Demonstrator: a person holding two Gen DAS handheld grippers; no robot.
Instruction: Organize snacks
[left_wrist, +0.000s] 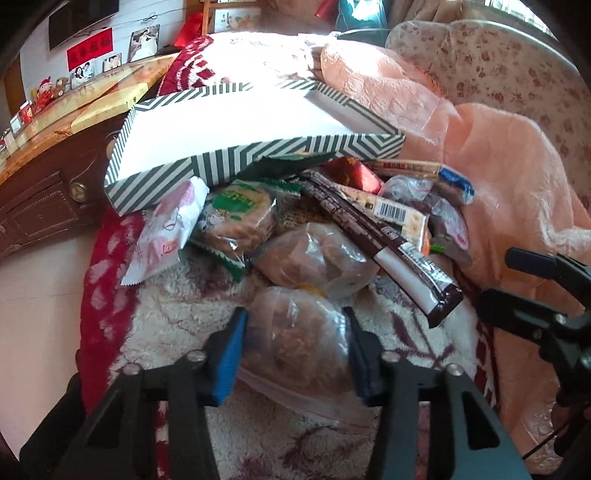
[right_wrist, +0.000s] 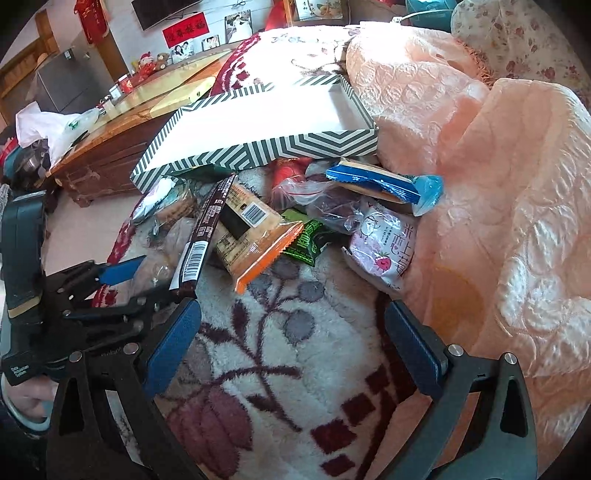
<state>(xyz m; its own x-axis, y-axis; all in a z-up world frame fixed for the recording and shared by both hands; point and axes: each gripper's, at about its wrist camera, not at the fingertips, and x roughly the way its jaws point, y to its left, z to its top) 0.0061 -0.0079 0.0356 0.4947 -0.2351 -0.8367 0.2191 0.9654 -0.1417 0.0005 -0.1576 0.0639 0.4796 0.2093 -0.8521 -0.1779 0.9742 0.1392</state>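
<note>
A pile of snacks lies on a fleece blanket (right_wrist: 280, 332) in front of a striped box (left_wrist: 258, 155) whose white inside is bare; the box also shows in the right wrist view (right_wrist: 280, 147). My left gripper (left_wrist: 295, 332) is closed around a clear bag of brown pastry (left_wrist: 299, 343), its blue pads touching both sides. Beyond it lie another clear pastry bag (left_wrist: 314, 254), a long brown bar (left_wrist: 380, 236), a green cracker pack (left_wrist: 240, 214) and a pink-white packet (left_wrist: 166, 232). My right gripper (right_wrist: 291, 332) is open and empty over the blanket, short of an orange-edged cracker pack (right_wrist: 255, 236) and a pink strawberry packet (right_wrist: 384, 247).
A peach quilt (right_wrist: 498, 184) is heaped on the right. A wooden cabinet (left_wrist: 48, 173) stands left of the bed, with pale floor (left_wrist: 37, 295) below. The left gripper shows at the left of the right wrist view (right_wrist: 122, 273).
</note>
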